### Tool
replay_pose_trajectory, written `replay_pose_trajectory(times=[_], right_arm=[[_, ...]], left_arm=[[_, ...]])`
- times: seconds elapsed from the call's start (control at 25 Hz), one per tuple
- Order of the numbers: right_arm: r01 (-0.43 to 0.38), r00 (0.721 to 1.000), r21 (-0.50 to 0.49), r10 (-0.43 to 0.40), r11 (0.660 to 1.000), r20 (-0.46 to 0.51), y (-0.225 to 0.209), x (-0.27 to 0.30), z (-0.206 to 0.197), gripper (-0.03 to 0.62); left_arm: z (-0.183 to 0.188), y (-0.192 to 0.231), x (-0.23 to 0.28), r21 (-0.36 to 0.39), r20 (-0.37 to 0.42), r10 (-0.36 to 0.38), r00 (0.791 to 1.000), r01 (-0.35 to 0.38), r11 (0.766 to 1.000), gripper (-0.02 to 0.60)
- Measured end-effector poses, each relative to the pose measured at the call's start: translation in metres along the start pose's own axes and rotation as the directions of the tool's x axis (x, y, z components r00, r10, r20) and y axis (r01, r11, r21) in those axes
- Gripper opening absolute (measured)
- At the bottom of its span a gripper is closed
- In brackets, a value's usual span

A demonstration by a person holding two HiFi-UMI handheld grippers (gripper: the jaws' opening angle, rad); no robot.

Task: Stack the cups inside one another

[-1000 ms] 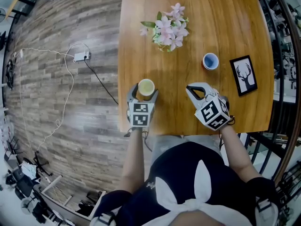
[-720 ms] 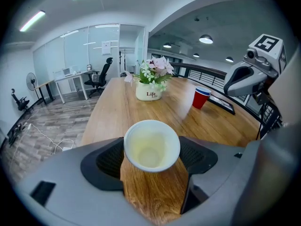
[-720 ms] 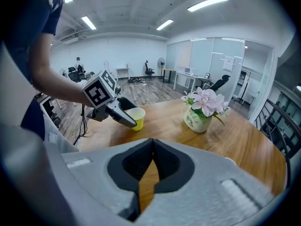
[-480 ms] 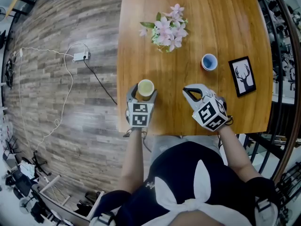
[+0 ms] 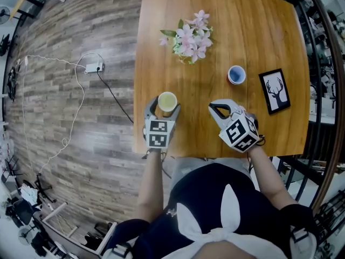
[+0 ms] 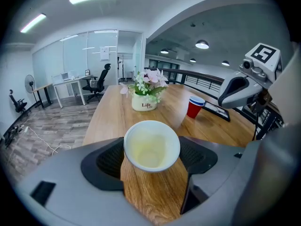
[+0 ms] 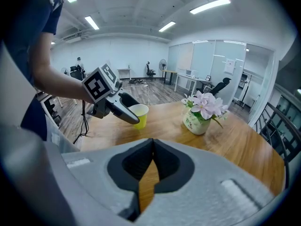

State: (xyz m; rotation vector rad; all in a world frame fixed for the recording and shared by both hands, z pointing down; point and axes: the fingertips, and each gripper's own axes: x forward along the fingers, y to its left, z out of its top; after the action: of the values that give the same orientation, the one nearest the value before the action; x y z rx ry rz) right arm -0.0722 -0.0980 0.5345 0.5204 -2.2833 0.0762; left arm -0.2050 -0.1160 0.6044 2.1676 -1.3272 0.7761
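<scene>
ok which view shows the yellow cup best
The left gripper view: the yellow cup fills the middle, open mouth and empty inside clear, between the jaws of the left gripper. The head view shows only its rim from above. The right gripper view shows its yellow side, partly behind that gripper.

Left claw (image 5: 166,104) is pinching the yellow cup (image 5: 167,99) between its jaws; right claw (image 5: 214,107) is hovering with jaws pressed together, empty; both are angling downward.
</scene>
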Motion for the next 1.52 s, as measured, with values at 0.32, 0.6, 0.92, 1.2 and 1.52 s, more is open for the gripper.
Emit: replay_pose_trajectory(times=[0.32, 0.6, 0.92, 1.2, 1.52], right_arm=[[0.015, 1.0, -0.021, -0.015, 1.0, 0.024, -0.003, -0.014, 0.004, -0.002], [0.029, 0.998, -0.035, -0.027, 0.999, 0.052, 0.0, -0.033, 0.006, -0.002], [0.059, 0.996, -0.028, -0.057, 0.998, 0.067, 0.0, -0.054, -0.004, -0.002], [0.065, 0.996, -0.019, -0.063, 0.998, 0.065, -0.001, -0.063, -0.021, -0.002], [0.087, 0.995, -0.007, -0.087, 0.996, 0.049, -0.005, -0.063, -0.035, -0.002]], left_arm=[[0.029, -0.008, -0.022, 0.014, 0.056, 0.004, 0.998, -0.004, 1.0, 0.377], [0.06, -0.021, -0.052, 0.051, 0.115, 0.008, 0.993, -0.013, 0.999, 0.377], [0.075, -0.042, -0.073, 0.071, 0.148, 0.019, 0.989, -0.03, 0.997, 0.377], [0.069, -0.061, -0.081, 0.07, 0.153, 0.022, 0.988, -0.033, 0.997, 0.377], [0.065, -0.075, -0.077, 0.085, 0.142, 0.009, 0.99, -0.021, 0.996, 0.377]])
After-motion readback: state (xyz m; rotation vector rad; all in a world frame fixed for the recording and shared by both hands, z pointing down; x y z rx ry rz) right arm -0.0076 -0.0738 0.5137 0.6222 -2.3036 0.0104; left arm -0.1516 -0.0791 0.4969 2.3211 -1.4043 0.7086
